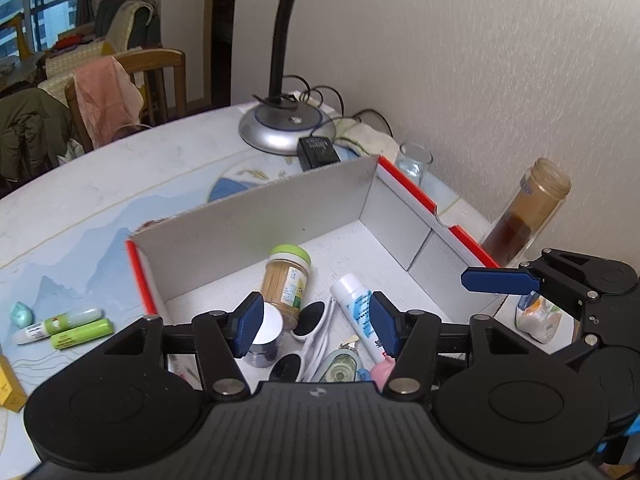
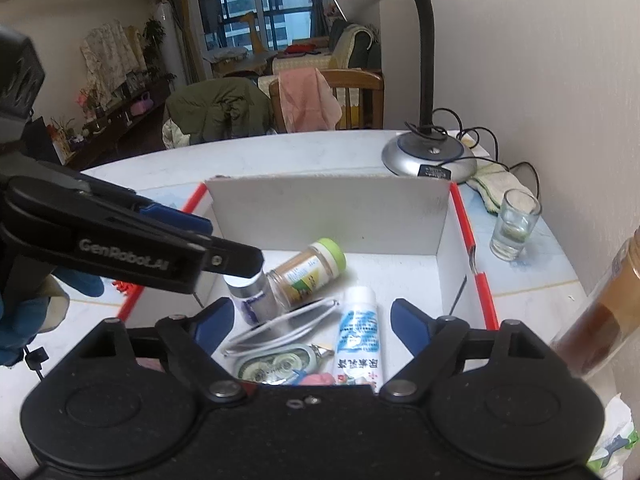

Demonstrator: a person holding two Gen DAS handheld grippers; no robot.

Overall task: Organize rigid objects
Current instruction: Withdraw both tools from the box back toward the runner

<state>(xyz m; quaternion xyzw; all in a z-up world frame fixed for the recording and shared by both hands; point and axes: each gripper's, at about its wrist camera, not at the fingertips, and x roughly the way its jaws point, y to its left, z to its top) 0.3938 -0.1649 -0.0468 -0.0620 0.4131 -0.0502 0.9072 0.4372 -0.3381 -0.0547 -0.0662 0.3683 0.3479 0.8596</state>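
Note:
A white cardboard box with red edges (image 1: 256, 224) (image 2: 328, 212) stands on the table. In it lie a toothpick jar with a green lid (image 1: 286, 280) (image 2: 308, 272), a small white-capped jar (image 1: 266, 334) (image 2: 250, 294), white sunglasses (image 1: 310, 332) (image 2: 280, 328), a white tube (image 1: 360, 312) (image 2: 358, 332) and a correction tape (image 1: 340, 366) (image 2: 276, 366). My left gripper (image 1: 316, 326) is open and empty above the box's near end. My right gripper (image 2: 312, 326) is open and empty over the box. It also shows in the left wrist view (image 1: 560, 284).
Two green tubes (image 1: 68, 328) and a teal shell (image 1: 21, 314) lie left of the box. A desk lamp base (image 1: 286, 128) (image 2: 430, 156) and adapter stand behind it. A glass (image 2: 514, 224) and a brown jar (image 1: 528, 212) (image 2: 600, 312) stand on the right by the wall.

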